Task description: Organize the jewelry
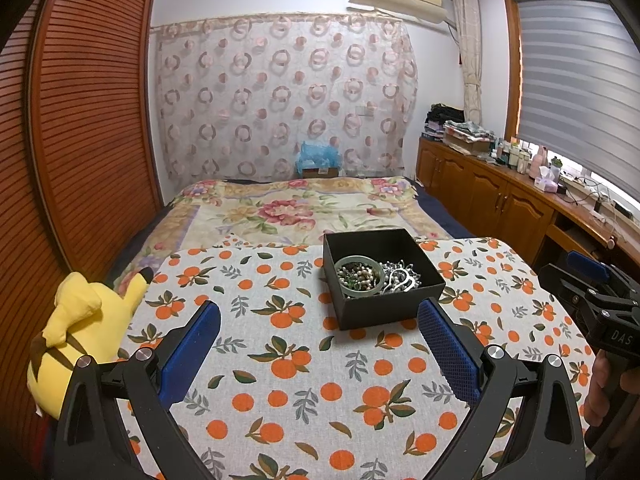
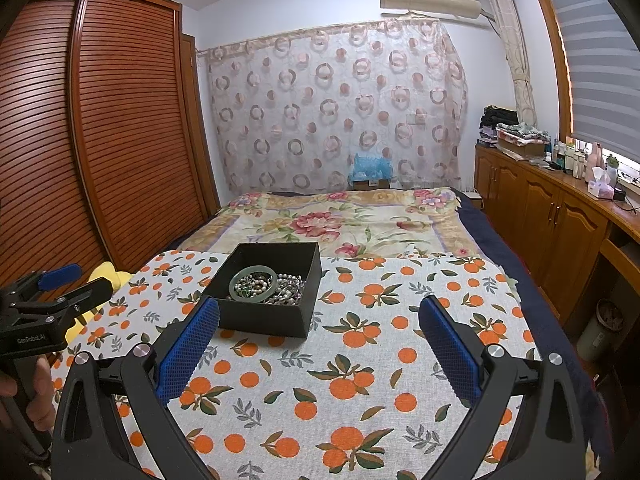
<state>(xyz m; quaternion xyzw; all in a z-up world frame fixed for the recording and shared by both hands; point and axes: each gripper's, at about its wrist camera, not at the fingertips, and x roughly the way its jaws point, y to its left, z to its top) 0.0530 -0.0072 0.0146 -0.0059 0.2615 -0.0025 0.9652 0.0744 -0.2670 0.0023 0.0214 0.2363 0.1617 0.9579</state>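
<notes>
I have both grippers hovering over the cloth, a white sheet printed with oranges and leaves that is spread across the near end of the bed.

My left gripper has its jaws spread wide, blue pads well apart, nothing between them. My right gripper stands the same way: jaws wide, empty, with only the cloth showing in the gap.

The box is black, lidless and sits on the cloth ahead of both grippers. From the left wrist view it lies ahead and a little right of centre, its near right corner close to my right-hand pad. From the right wrist view the box lies ahead and to the left, its near left corner just behind my left-hand pad.

Inside the box I see a pale green bangle lying flat on the left side, with a tangle of beads inside its ring. Beside it, on the right, lies a heap of silver chains.

A yellow plush lies at the left edge of the cloth. The wardrobe stands to the left, the cabinets to the right under the window.
</notes>
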